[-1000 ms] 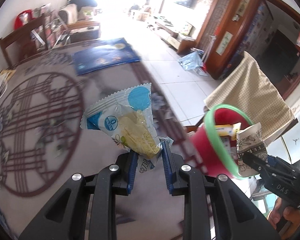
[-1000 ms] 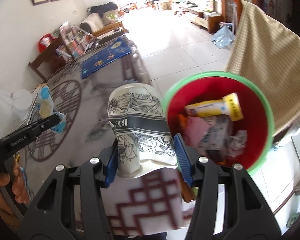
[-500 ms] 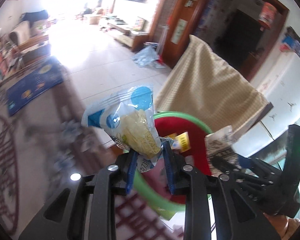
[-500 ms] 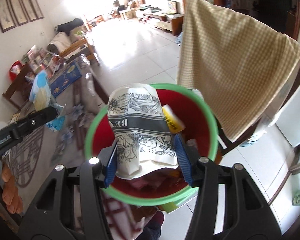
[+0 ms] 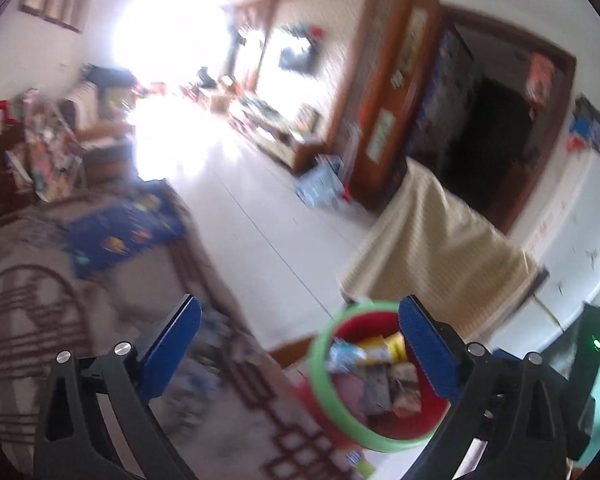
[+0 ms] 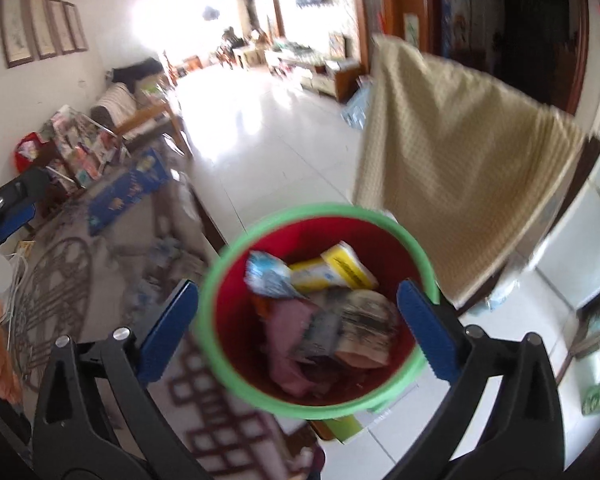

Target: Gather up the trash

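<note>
A red bin with a green rim (image 6: pixel 220 364) stands just off the table's edge, full of trash. Inside lie a blue-and-white snack bag (image 6: pixel 266 276), a crumpled patterned paper wrapper (image 6: pixel 364 316), a yellow box (image 6: pixel 346 266) and pink paper (image 6: pixel 288 320). My right gripper (image 6: pixel 298 322) is open and empty right above the bin. My left gripper (image 5: pixel 300 338) is open and empty, above the table edge, with the bin (image 5: pixel 320 372) between its fingers and to the right.
A table with a brown patterned cloth (image 5: pixel 32 312) lies to the left, with a blue booklet (image 5: pixel 120 232) on it. A chair draped in beige checked cloth (image 6: pixel 452 160) stands behind the bin. White tiled floor (image 6: pixel 260 132) stretches beyond.
Both grippers opened. The snack bag left my left gripper and the paper wrapper left my right gripper; both now lie in the bin. The left gripper swung back towards the table.
</note>
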### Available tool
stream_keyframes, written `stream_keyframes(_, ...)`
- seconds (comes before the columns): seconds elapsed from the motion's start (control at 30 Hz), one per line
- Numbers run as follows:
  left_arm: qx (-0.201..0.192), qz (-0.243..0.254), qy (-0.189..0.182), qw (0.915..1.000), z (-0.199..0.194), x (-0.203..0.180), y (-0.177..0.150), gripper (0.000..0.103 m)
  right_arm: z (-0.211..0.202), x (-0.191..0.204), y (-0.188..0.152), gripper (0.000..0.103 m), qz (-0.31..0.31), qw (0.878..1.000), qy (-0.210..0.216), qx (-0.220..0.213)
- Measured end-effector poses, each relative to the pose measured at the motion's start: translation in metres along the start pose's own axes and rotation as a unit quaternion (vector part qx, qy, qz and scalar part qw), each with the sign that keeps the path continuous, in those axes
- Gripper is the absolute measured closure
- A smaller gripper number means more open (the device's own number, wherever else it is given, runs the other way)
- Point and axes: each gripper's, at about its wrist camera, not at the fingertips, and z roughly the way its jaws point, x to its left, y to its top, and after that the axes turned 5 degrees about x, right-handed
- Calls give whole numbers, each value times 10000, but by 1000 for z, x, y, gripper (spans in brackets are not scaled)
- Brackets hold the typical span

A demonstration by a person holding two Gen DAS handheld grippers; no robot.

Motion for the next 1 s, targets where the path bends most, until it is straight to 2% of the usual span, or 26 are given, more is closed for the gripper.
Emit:
stream_keyframes(0.03, -145, -73, 69, 9998, -14, 12, 2, 8, -6, 9, 0, 5, -35, 9999, 66, -103)
stream_keyframes(0.07, -285, -139, 168, 9994, -28, 23, 3, 8, -21, 28, -2, 5, -117, 9989, 245, -386)
stream_keyframes(0.13, -538, -196, 331, 9978, -50, 42, 4, 8, -46, 55, -8, 5, -198, 9941, 248, -1038)
stream_keyframes(0.2, -885, -143, 537, 9945, -79, 62, 2, 8, -69, 87, -18, 4, -231, 9835, -122, -1790)
stream_keyframes(0.23, -1103, -85, 692, 9915, -94, 72, 0, 8, -78, 107, -26, 4, -227, 9737, -416, -2229)
stream_keyframes(0.27, -1243, -49, 800, 9890, -104, 80, -2, 8, -82, 124, -32, 5, -212, 9653, -665, -2515)
stream_keyframes(0.3, -1429, -3, 933, 9853, -119, 91, -6, 8, -84, 135, -38, 4, -183, 9615, -801, -2622)
stream_keyframes(0.33, -1567, 35, 1030, 9823, -132, 102, -9, 8, -85, 147, -42, 5, -124, 9613, -890, -2605)
stream_keyframes(0.37, -1594, 74, 1118, 9808, -144, 112, -12, 8, -83, 162, -47, 5, -41, 9686, -804, -2354)
stream_keyframes(0.47, -1430, 276, 1189, 9822, -168, 139, -18, 8, -75, 190, -59, 5, 92, 9829, -339, -1810)
stream_keyframes(0.5, -1408, 280, 1227, 9820, -174, 145, -21, 8, -73, 199, -63, 4, 86, 9841, -328, -1745)
stream_keyframes(0.57, -1339, 251, 1380, 9810, -188, 162, -27, 8, -71, 218, -74, 4, 23, 9852, -426, -1661)
stream_keyframes(0.73, -1298, 97, 1814, 9748, -212, 196, -35, 8, -76, 265, -92, 5, -332, 9857, -340, -1616)
stream_keyframes(1.0, -1143, -184, 1671, 9791, -224, 227, -38, 8, -84, 291, -101, 5, -494, 9844, -333, -1655)
